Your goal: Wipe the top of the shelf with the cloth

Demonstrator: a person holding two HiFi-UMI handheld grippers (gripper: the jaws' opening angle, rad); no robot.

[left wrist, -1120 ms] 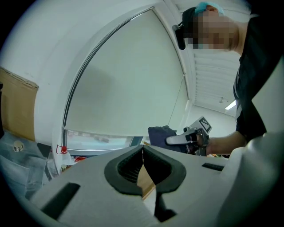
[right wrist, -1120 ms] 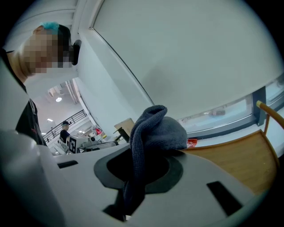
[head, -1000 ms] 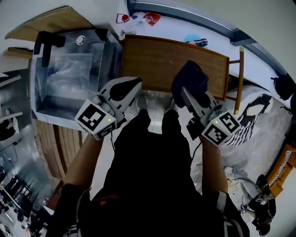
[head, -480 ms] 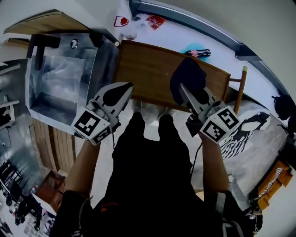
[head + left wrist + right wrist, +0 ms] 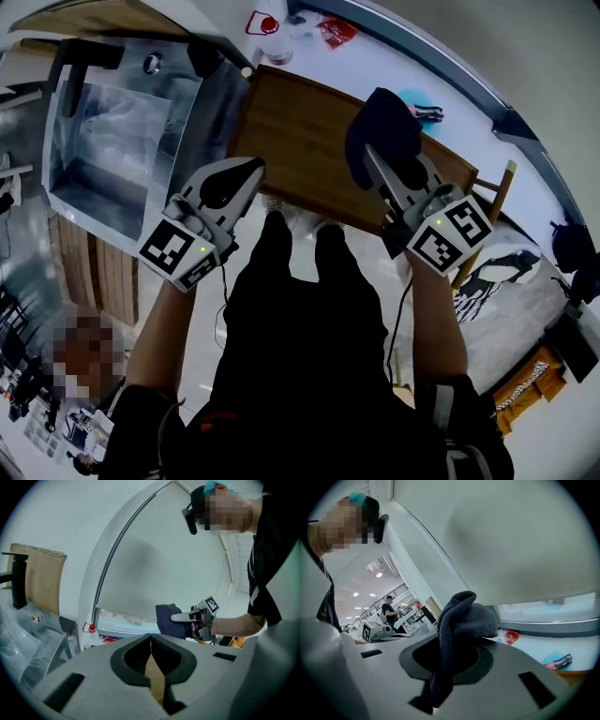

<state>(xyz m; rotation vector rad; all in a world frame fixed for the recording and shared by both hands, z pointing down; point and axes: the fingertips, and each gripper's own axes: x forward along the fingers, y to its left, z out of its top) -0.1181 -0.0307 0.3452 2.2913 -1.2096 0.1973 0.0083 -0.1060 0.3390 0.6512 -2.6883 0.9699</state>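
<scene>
Right gripper (image 5: 373,164) is clamped on a dark cloth (image 5: 461,620), bunched over the right of the flat wooden shelf top (image 5: 291,122); its ribbed knit shows only in right gripper view. Left gripper (image 5: 151,639) jaws are together, empty; head view puts it at the shelf's front edge.

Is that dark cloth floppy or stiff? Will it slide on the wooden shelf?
Probably floppy: the cloth slumps and folds over the right gripper, whose jaws pinch it. It looks knitted and soft, so it is likely light and apt to bunch, not roll. On the smooth wooden shelf top it should probably slide easily.
</scene>
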